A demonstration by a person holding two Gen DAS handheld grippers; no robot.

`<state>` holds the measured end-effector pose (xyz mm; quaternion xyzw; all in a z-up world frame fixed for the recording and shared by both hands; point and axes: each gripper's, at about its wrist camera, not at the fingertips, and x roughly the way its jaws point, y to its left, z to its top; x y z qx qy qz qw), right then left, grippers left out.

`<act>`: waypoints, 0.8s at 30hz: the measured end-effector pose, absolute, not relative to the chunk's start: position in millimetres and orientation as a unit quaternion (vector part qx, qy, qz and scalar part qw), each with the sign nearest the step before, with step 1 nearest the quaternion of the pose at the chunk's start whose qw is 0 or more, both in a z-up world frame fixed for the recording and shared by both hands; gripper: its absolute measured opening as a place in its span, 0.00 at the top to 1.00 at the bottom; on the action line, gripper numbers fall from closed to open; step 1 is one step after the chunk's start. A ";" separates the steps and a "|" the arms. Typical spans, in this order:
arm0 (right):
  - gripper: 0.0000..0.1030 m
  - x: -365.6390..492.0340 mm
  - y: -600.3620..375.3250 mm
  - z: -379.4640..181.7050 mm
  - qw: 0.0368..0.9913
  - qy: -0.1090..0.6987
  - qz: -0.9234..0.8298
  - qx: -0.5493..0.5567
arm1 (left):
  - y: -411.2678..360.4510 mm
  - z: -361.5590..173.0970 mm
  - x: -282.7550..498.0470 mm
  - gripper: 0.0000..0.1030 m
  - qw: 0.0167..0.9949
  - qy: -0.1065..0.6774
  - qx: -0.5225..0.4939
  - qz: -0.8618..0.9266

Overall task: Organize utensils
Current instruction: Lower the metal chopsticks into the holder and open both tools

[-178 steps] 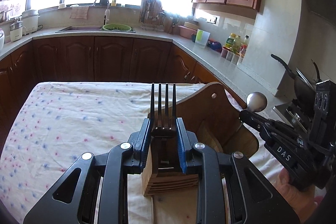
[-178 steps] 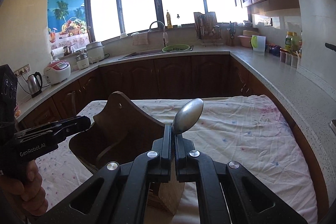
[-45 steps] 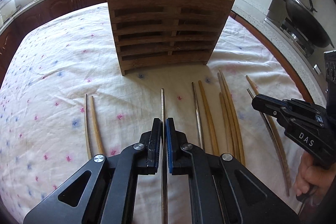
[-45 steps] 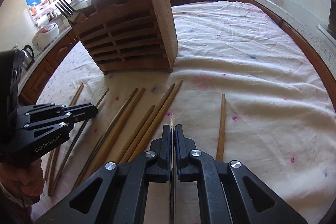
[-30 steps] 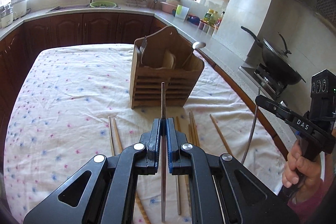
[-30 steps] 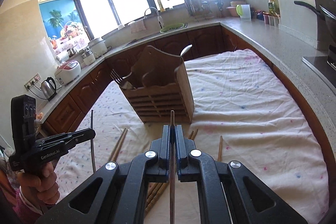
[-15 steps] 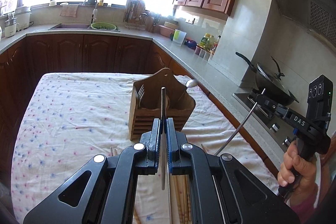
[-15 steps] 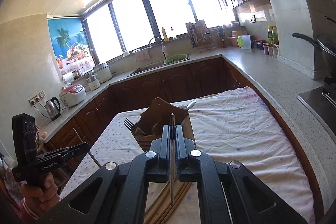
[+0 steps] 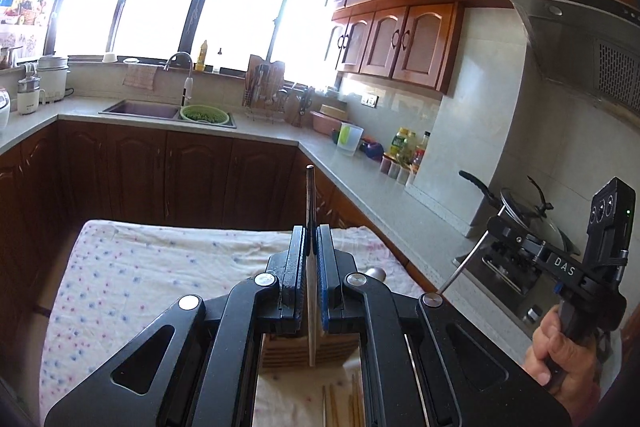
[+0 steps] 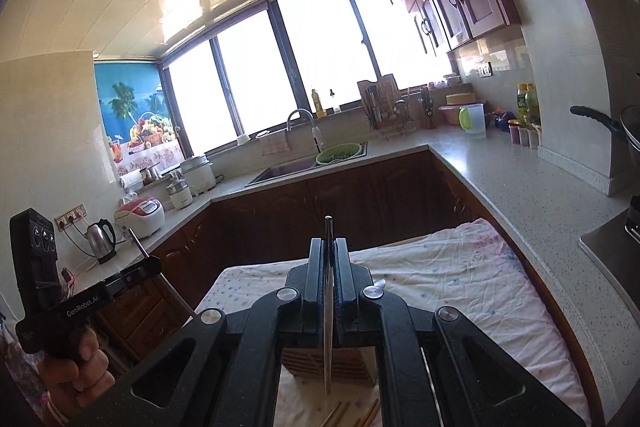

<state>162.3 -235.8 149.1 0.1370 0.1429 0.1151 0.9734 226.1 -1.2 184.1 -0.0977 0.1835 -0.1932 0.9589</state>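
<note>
Both our grippers have lifted well above the slatted wooden utensil holder, left gripper and right gripper each clamped mid-length on a thin, stiff, probably slippery metal chopstick.

Both grippers raised, clamped

White letters "DAS" run along the black arm of the right claw seen from the left wrist, and "GenRobot.AI" sits in white on the black arm of the left claw seen from the right wrist.
</note>
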 end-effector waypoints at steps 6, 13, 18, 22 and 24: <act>0.96 194.9 -232.8 160.2 0.977 0.122 0.100 0.144 | -4.3 180.3 266.2 0.96 0.964 0.182 -0.105 -0.165; 0.96 233.7 -225.1 135.5 0.976 0.131 0.086 0.149 | -2.9 145.3 304.2 0.96 0.961 0.198 -0.129 -0.142; 0.96 246.3 -220.1 106.2 0.974 0.144 0.080 0.152 | -9.4 110.7 315.6 0.96 0.957 0.225 -0.123 -0.138; 0.96 250.8 -218.2 84.0 0.972 0.160 0.080 0.152 | -12.5 89.9 319.6 0.95 0.951 0.245 -0.124 -0.144; 0.96 252.7 -218.3 75.0 0.970 0.171 0.081 0.154 | -15.7 82.4 320.5 0.95 0.949 0.253 -0.120 -0.147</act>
